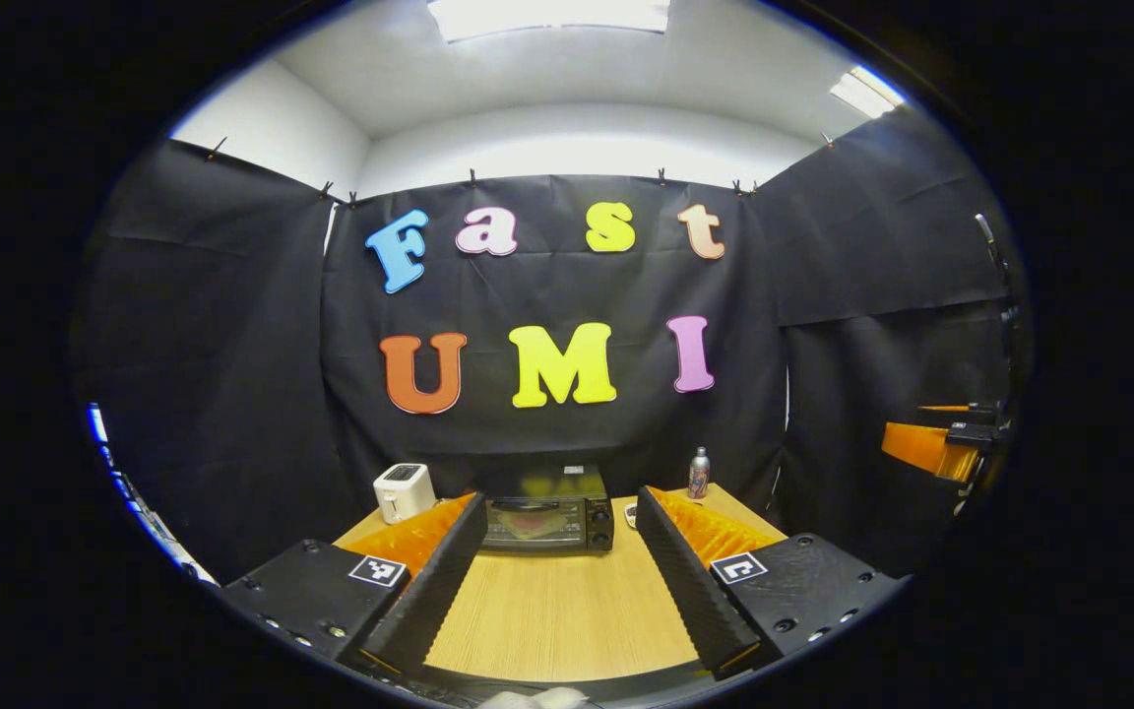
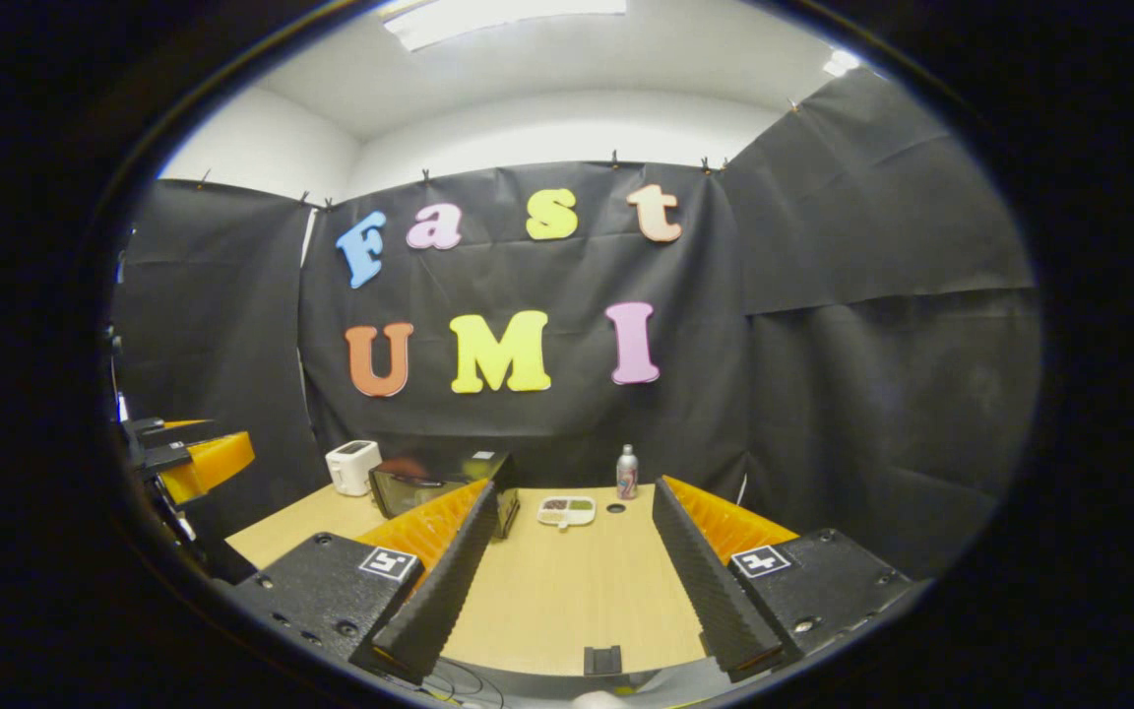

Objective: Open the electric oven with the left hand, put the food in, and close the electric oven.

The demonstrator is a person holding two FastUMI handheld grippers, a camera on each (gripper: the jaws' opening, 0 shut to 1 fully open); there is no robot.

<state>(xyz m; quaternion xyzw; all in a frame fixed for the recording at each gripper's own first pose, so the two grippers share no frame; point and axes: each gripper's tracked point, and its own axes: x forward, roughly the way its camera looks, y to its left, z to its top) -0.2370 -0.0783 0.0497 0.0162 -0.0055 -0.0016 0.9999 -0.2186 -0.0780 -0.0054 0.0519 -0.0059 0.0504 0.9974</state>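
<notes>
From my left gripper (image 1: 557, 581), fingers spread apart and holding nothing, the electric oven (image 1: 549, 520) sits dead ahead at the far edge of the wooden table (image 1: 567, 620), door closed, its long side facing me. My left is the nearer one to it, I judge. The right gripper (image 2: 567, 581) is also spread and empty; from it the oven lies ahead-left and the food tray (image 2: 567, 510) straight ahead. I count one white toaster (image 1: 403, 490), one oven, one tray, one can (image 1: 698, 473).
</notes>
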